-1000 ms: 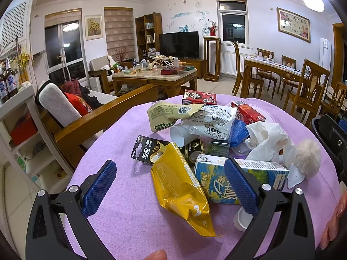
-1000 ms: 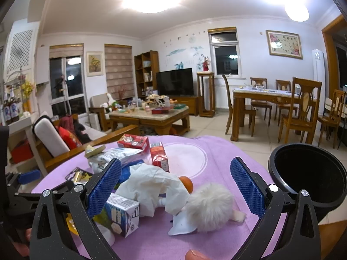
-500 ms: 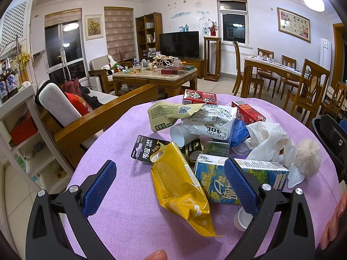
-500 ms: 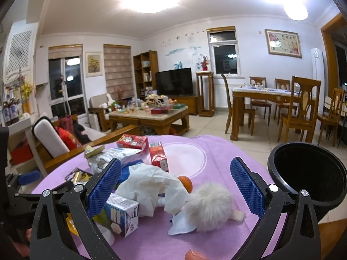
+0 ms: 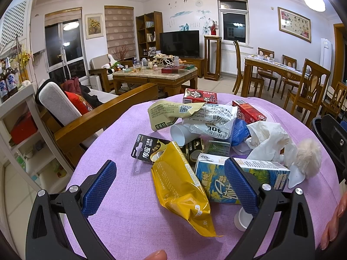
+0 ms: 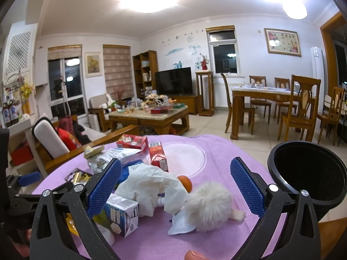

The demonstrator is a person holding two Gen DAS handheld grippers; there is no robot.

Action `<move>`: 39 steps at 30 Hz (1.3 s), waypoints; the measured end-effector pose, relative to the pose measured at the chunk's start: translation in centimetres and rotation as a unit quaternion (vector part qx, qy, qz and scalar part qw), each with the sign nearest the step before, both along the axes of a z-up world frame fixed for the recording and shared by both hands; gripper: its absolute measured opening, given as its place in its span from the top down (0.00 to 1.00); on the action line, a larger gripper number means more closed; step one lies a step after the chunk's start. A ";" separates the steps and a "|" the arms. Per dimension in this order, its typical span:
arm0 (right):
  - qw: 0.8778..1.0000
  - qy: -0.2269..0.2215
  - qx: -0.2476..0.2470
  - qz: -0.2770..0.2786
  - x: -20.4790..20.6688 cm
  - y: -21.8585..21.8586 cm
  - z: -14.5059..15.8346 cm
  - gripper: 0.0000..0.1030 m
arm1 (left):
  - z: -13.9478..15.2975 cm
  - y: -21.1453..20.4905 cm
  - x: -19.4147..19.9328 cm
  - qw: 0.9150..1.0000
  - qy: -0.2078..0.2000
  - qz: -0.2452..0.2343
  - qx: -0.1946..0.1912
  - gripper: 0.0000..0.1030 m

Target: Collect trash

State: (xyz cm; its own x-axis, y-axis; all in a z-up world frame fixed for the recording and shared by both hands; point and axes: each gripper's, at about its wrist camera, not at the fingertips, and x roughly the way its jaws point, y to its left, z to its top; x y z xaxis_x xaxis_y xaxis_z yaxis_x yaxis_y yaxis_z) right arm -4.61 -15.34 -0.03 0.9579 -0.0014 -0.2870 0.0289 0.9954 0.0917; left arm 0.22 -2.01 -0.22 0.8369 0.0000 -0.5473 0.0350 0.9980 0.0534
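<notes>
A heap of trash lies on the round table with a purple cloth. Nearest my left gripper are a yellow snack bag and a blue-green drink carton; that gripper is open and holds nothing. Further back lie a black battery card, a white paper cup, crumpled wrappers and two red cartons. My right gripper is open above crumpled white tissue and a white fluffy ball. A black bin stands just off the table's right edge.
A wooden-armed sofa runs along the table's left side. Beyond it stand a coffee table and a TV. A dining table with wooden chairs fills the right of the room. White shelves stand at far left.
</notes>
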 end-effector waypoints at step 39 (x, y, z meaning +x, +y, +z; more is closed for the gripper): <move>0.915 0.357 0.014 0.188 22.8 3.4 -2.6 0.54 | 0.3 5.8 12.5 0.898 0.044 -0.419 0.123 0.05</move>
State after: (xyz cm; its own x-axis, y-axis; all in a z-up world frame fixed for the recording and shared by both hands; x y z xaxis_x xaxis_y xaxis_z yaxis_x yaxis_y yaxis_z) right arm 18.18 -11.92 -2.60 0.4565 0.3071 -0.8350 -0.2531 0.9446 0.2090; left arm 12.74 3.78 0.12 0.5524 -0.4808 -0.6809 0.7840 0.5772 0.2285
